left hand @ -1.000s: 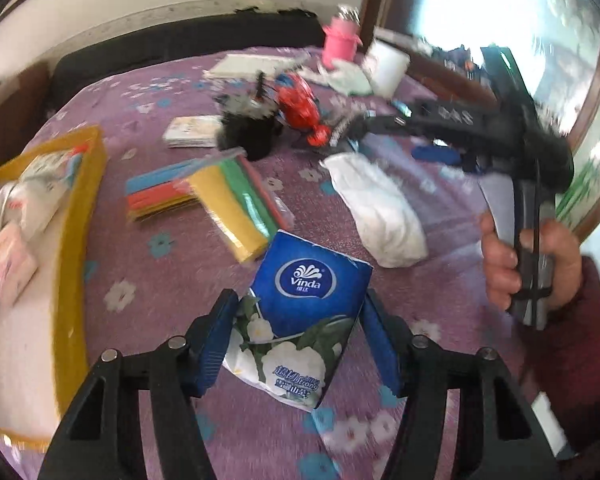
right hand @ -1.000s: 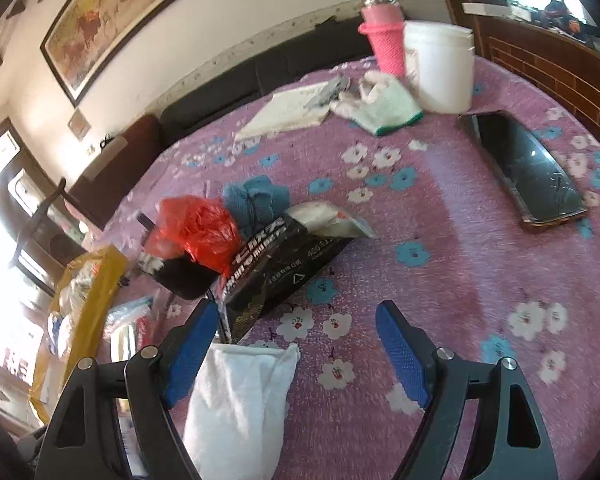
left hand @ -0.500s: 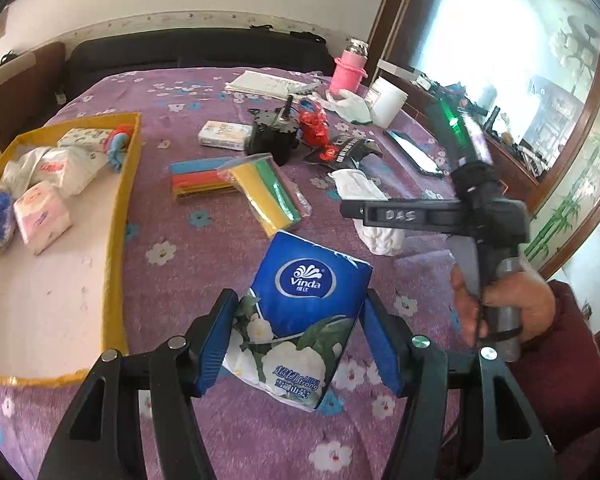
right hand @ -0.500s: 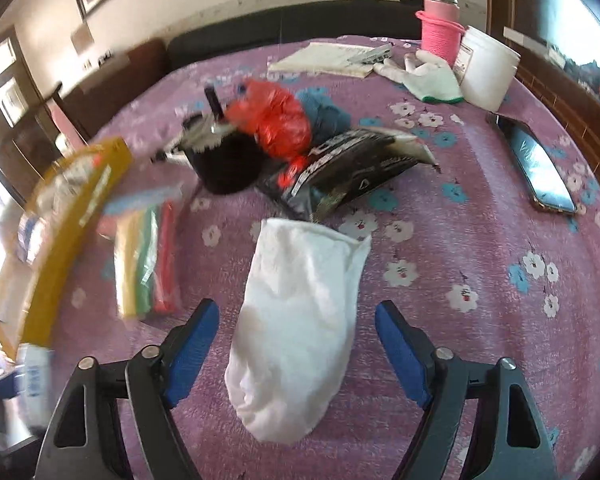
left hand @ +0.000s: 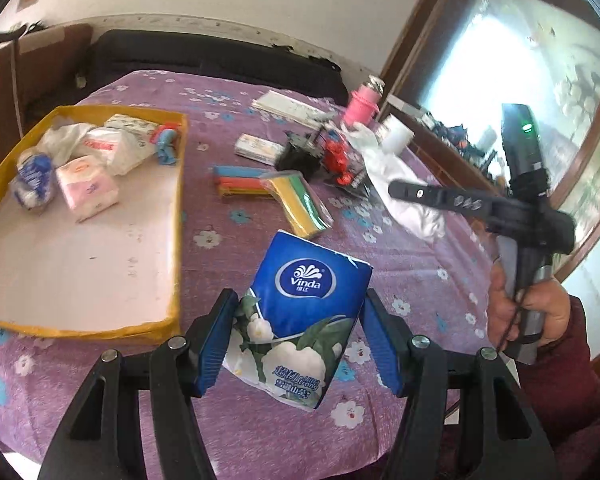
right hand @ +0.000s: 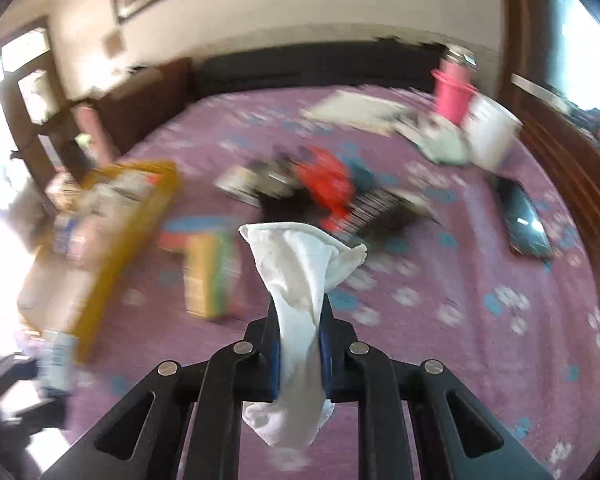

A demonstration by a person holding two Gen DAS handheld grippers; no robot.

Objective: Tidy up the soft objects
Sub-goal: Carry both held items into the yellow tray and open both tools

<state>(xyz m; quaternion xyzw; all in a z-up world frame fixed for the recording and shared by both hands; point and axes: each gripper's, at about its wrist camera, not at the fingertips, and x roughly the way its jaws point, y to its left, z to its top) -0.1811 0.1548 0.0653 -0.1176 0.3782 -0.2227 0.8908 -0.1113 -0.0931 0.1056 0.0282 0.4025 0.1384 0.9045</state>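
My left gripper [left hand: 300, 336] is shut on a blue Vinda tissue pack [left hand: 300, 320] and holds it above the purple flowered tablecloth, just right of the yellow tray [left hand: 176, 240]. The tray holds several tissue packs [left hand: 86, 192] and soft items at its far end. My right gripper [right hand: 300, 352] is shut on a white cloth [right hand: 300, 280], which hangs lifted off the table. In the left wrist view the right gripper [left hand: 404, 192] shows at the right with the white cloth [left hand: 404, 188] hanging from it.
On the table lie a pack of coloured cloths [left hand: 296, 200], coloured strips [left hand: 236, 180], a red bag [right hand: 324, 184] on a black object, a small box [left hand: 256, 146], a pink bottle [right hand: 454, 92], a white cup [right hand: 492, 132], a phone [right hand: 524, 224] and papers [right hand: 352, 110].
My right gripper has closed on the white cloth and lifted it off the table. My left gripper has moved up and left with the tissue pack, closer to the yellow tray.
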